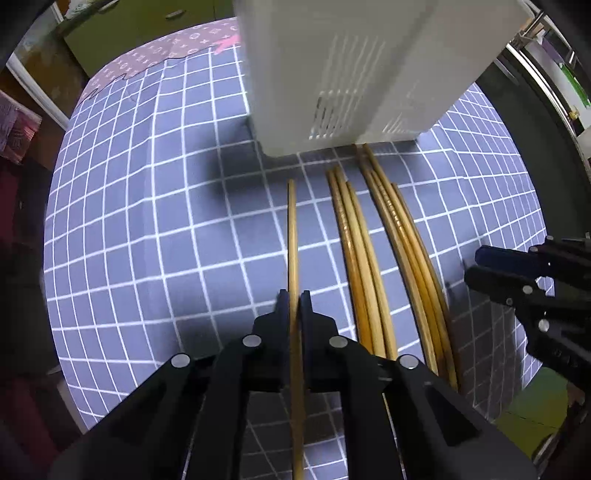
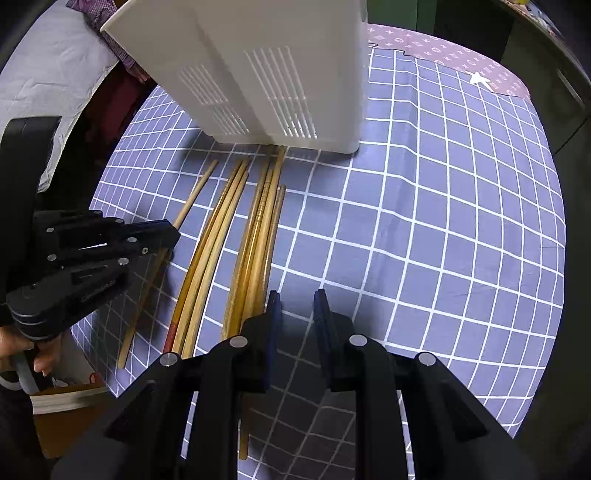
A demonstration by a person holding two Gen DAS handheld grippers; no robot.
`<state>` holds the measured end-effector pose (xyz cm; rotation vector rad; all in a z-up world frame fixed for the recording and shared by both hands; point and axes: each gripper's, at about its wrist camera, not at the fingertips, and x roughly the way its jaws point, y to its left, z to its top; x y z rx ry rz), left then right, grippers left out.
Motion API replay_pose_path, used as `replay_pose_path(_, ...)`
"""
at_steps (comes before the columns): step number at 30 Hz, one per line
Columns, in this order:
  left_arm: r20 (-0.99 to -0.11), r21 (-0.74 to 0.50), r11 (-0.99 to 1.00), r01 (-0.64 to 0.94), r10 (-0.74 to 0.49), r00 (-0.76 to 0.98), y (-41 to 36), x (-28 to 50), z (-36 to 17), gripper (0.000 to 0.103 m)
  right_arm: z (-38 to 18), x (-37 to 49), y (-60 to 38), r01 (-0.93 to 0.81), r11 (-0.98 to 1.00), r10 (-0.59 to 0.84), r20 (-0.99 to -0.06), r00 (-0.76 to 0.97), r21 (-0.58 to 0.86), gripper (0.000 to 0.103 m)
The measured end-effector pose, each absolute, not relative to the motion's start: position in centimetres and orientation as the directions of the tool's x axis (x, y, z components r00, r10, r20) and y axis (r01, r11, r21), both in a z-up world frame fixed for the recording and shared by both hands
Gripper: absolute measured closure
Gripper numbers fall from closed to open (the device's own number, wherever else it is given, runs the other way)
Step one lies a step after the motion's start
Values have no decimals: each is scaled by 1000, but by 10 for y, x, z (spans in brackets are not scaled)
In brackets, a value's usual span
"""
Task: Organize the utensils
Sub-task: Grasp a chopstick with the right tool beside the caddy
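My left gripper [image 1: 294, 295] is shut on a single wooden chopstick [image 1: 292, 229] that lies lengthwise on the checked cloth, its tip pointing at the white slotted utensil holder [image 1: 354, 74]. Two bundles of chopsticks [image 1: 354, 236] lie to its right. In the right wrist view the left gripper [image 2: 168, 229] sits over the single chopstick [image 2: 195, 192]. My right gripper [image 2: 297, 299] is open and empty, low over the cloth just right of the chopstick bundles [image 2: 255, 229]. The holder [image 2: 266, 74] stands behind them.
The table carries a blue-grey checked cloth [image 2: 443, 221] with a pink patterned cloth [image 2: 443, 48] at its far edge. A cardboard box [image 2: 66, 410] sits below the table's left edge. A green cabinet [image 1: 122, 29] stands beyond the table.
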<state>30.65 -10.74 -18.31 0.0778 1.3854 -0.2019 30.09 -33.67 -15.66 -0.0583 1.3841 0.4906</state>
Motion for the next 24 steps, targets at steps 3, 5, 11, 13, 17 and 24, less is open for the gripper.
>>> replay_pose_path(3,-971,-76,979,187,-116,211,-97,298,-174,97,-156,299,-332,-375,895,298,-950,96,243,83)
replay_pose_path(5,-961,-78,979,187,-124,248,-90,290,-163,97,-157,299,-328,-376,893,301,-950,86,249,83)
replay_pose_path(11,-910,-77,974,211,-155,385,-77,257,-121,97,-159,300,-315,-393,888,288,-955,73,238,83)
replay_pose_path(13,-886,-69,973,218,-161,435,-74,245,-105,97,-160,301,-310,-401,889,272,-960,71,223,83)
replay_pose_path(17,-855,-75,971,229,-180,486,-63,232,-82,97,-164,303,-301,-405,894,239,-968,74,190,83)
replay_pose_path(24,-823,-71,969,238,-191,535,-57,211,-64,97,-174,305,-290,-411,898,196,-979,59,155,83)
